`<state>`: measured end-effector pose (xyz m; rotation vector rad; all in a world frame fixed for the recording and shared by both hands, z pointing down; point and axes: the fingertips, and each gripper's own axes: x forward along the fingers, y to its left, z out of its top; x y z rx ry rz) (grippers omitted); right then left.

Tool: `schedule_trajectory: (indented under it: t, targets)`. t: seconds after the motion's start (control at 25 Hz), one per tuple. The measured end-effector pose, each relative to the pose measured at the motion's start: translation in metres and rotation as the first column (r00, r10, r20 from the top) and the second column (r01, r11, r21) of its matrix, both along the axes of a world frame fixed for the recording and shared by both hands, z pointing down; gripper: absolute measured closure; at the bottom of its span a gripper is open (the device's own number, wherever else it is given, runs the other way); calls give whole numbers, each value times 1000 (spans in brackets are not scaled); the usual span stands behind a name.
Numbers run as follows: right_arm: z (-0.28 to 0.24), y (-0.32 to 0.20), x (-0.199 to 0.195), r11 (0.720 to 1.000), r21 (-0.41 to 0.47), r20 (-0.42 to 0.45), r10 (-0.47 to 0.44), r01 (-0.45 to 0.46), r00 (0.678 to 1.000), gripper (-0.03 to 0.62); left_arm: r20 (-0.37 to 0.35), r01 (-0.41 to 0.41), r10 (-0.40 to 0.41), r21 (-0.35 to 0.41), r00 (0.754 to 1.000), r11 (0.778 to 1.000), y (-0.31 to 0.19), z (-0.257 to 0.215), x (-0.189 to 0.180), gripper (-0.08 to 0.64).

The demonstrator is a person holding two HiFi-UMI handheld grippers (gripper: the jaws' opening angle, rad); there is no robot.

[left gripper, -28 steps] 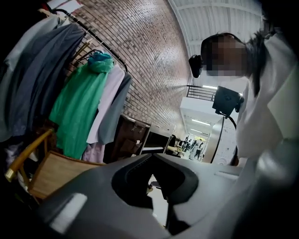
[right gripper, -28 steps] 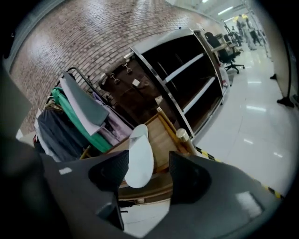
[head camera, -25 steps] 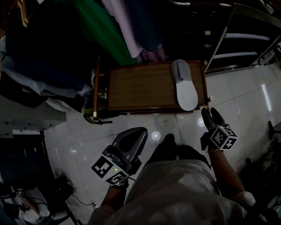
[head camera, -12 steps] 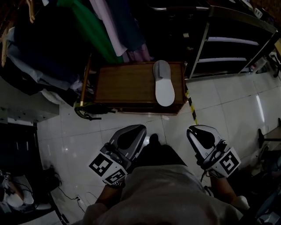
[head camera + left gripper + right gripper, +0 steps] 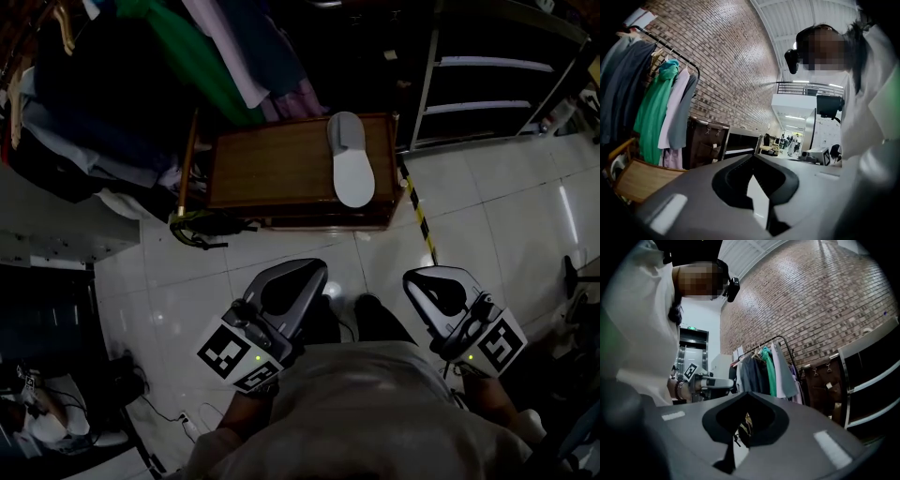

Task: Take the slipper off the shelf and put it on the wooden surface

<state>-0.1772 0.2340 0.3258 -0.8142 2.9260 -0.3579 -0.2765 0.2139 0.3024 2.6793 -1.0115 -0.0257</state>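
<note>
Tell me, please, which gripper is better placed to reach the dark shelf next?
Probably the right. The right gripper hangs on the side of the shelf, while the left gripper would have to cross the person's body. Both are shut and empty; the slipper already lies on the wooden surface.

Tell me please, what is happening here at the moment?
A person holds a claw in each hand. The slipper already lies flat on the wooden surface, near its right end. Neither claw touches it. The left claw and the right claw are both close to the person's body, above the tiled floor, shut and empty. The right claw has just been closing, with nothing between its jaws.
</note>
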Motion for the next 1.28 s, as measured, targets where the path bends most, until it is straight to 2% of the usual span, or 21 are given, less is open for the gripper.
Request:
schedule_trajectory:
  t: [0.16,0.4,0.6,0.8,0.92,1.04,1.16,1.28]
  targets:
    - [-4,5,-9,1000,3,-33,31,-31,999,586,-13,-75,75,20,997,997,6,-6,-1,565]
    - [-18,24,-47,999,11,-48,43,-42,998,586,-6,-164,165,76,986,983,20,-14,-20,565]
    - [-26,27,-96,999,30,-58,24,-23,998,586,-39,-172,176,84,984,981,29,-13,-50,565]
    - [-34,29,-126,998,52,-72,-15,19,997,588,-48,-176,179,59,983,983,29,-15,-56,565]
    - [-33,33,-135,999,36,-59,-17,20,998,588,-32,-189,190,16,981,982,36,-7,-59,565]
    - [-29,37,-144,999,31,-53,-18,20,998,588,13,-176,178,-94,984,980,39,20,-68,565]
    - [-24,36,-149,999,24,-60,-24,25,998,588,11,-173,178,-198,984,965,38,49,-71,565]
    - [-20,23,-142,1000,11,-76,-17,18,997,588,-7,-201,206,-251,978,947,33,58,-56,565]
